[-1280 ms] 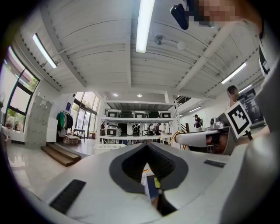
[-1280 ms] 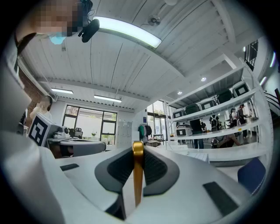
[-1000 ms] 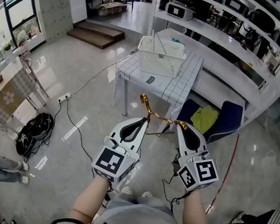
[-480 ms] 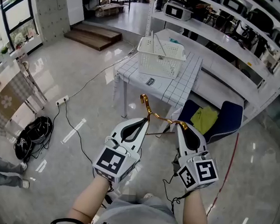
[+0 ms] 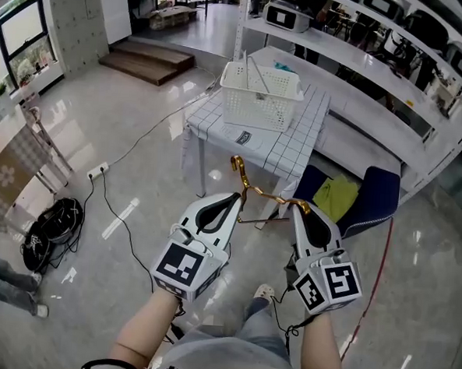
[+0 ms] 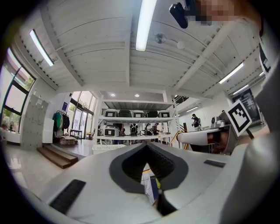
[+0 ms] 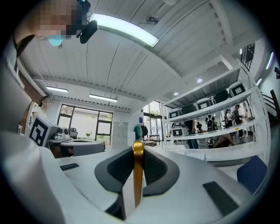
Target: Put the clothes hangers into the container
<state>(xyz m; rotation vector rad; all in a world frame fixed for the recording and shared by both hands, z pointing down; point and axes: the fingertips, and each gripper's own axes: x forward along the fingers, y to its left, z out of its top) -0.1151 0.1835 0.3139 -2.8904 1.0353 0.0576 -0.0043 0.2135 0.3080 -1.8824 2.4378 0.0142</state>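
A gold metal hanger (image 5: 269, 196) is held in the air in front of me, its hook (image 5: 237, 166) pointing up and left. My right gripper (image 5: 299, 207) is shut on one end of it; in the right gripper view the gold bar (image 7: 138, 175) stands upright between the pads. The tip of my left gripper (image 5: 236, 197) lies close beside the hanger's neck and its jaws are shut; the left gripper view (image 6: 146, 146) shows nothing between them. Ahead, a white plastic basket (image 5: 261, 96) stands on a small table (image 5: 296, 149) with a checked cloth.
A blue seat (image 5: 376, 193) with a yellow-green cloth (image 5: 337, 196) sits right of the table. White shelving (image 5: 393, 80) runs along the right. Cables and a black coil (image 5: 50, 225) lie on the glossy floor at left, near a folding rack (image 5: 43, 125).
The view has crept forward and a shoe now shows below the grippers. Both grippers and the hanger keep the same pose.
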